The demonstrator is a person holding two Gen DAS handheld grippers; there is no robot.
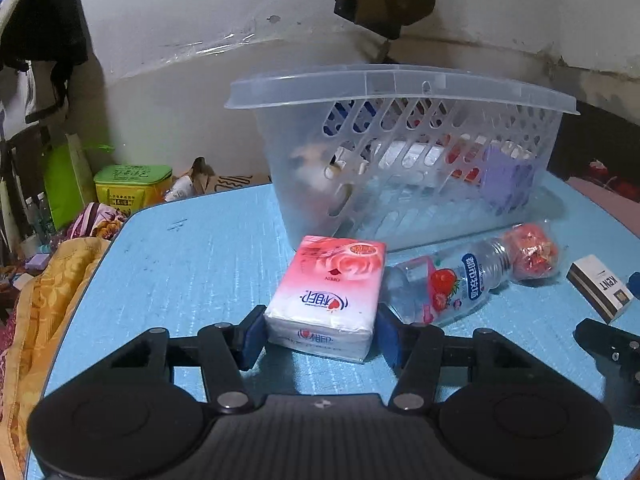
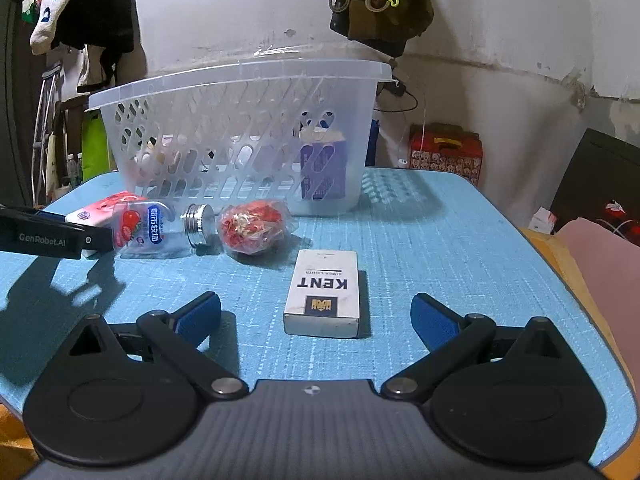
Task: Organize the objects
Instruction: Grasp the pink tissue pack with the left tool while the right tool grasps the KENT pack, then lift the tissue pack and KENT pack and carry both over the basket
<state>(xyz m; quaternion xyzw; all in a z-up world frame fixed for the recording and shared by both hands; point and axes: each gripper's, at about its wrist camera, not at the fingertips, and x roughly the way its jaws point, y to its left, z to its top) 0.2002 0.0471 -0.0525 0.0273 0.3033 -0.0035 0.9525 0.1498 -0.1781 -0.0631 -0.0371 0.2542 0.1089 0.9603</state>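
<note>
A pink tissue pack (image 1: 326, 292) lies on the blue table (image 1: 180, 260), and my left gripper (image 1: 320, 334) is shut on its near end, a blue pad pressing each side. Right of it a clear plastic bottle (image 1: 452, 284) lies on its side, with a bag of red sweets (image 1: 528, 252) at its cap. A clear slotted basket (image 1: 400, 84) stands behind them with several items inside. In the right wrist view my right gripper (image 2: 316, 312) is open around a white Kent cigarette box (image 2: 324, 292), with gaps on both sides. The bottle (image 2: 148, 228) and sweets (image 2: 252, 226) lie beyond it.
The basket (image 2: 240, 76) fills the table's far middle. Off the left edge lie an orange cloth (image 1: 52, 280) and a green box (image 1: 132, 188). A red box (image 2: 444, 152) stands past the far right corner, and a pink cloth (image 2: 600, 260) lies at the right edge.
</note>
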